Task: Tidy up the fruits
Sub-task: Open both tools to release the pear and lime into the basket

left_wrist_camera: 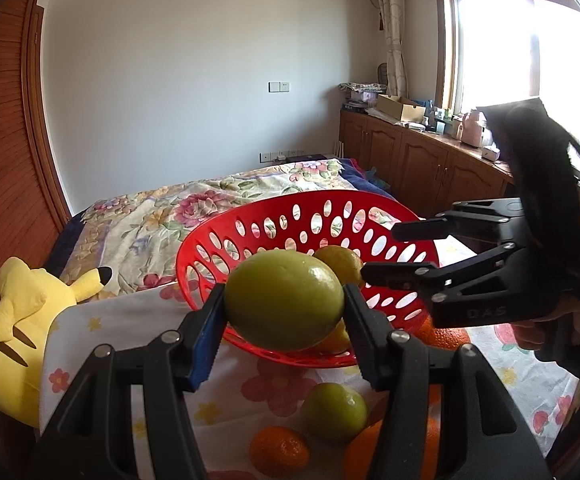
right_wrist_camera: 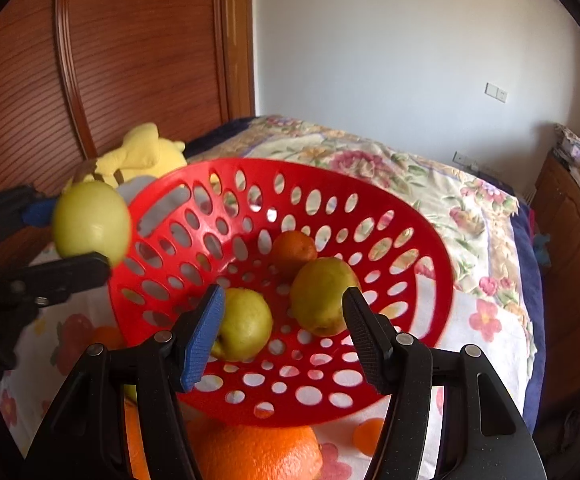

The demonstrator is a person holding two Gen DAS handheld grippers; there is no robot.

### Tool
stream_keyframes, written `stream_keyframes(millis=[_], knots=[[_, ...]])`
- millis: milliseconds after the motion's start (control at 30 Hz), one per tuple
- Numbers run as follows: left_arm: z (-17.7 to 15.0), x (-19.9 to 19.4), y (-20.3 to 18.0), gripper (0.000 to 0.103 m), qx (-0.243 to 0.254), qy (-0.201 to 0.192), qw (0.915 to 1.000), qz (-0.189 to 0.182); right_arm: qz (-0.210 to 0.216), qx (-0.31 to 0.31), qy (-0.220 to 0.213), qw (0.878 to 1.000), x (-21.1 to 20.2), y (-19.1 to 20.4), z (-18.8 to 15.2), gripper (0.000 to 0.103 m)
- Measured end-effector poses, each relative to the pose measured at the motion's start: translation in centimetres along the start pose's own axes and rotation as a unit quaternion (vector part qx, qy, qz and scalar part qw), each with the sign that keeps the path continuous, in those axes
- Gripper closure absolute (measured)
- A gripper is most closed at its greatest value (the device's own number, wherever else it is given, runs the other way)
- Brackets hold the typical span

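Fruit in transit to the basket [right_wrist_camera: 429, 280].
Your left gripper [left_wrist_camera: 284, 306] is clamped on a green fruit [left_wrist_camera: 284, 300], held just short of the rim; judging by this, you carry it over the rim, lower it beside the three fruits inside, then release. Your right gripper [right_wrist_camera: 284, 336] hangs spread and empty over the basket; keep it clear.

The only readable lettering is "D.A.S", embossed faintly in grey on the black body of the right gripper [left_wrist_camera: 377, 250], seen from the left wrist camera just below its finger linkage. Nothing else carries legible writing in either view.
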State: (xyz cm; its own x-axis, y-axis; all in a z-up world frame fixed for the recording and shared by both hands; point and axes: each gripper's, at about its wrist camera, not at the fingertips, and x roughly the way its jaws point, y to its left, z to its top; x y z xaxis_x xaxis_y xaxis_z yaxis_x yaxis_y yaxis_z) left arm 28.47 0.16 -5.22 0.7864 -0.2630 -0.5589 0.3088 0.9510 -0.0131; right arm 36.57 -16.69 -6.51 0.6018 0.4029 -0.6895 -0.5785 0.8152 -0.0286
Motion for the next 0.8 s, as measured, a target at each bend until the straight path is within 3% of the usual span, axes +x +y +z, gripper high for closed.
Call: stream_keyframes(millis=[667,800], knots=[[-0.1,3.3,-1.2,0.046,0.000,0.037,0.9993,-0.002,0.003,0.003,-0.028,1.000,-3.1,0.4,-2.2,0.039],[0.0,2.8,-1.3,0.046,-0.006,0.025,0.9997,-0.005,0.003,0.006,-0.024,1.000,-3.1,0.2,-2.6,0.039]])
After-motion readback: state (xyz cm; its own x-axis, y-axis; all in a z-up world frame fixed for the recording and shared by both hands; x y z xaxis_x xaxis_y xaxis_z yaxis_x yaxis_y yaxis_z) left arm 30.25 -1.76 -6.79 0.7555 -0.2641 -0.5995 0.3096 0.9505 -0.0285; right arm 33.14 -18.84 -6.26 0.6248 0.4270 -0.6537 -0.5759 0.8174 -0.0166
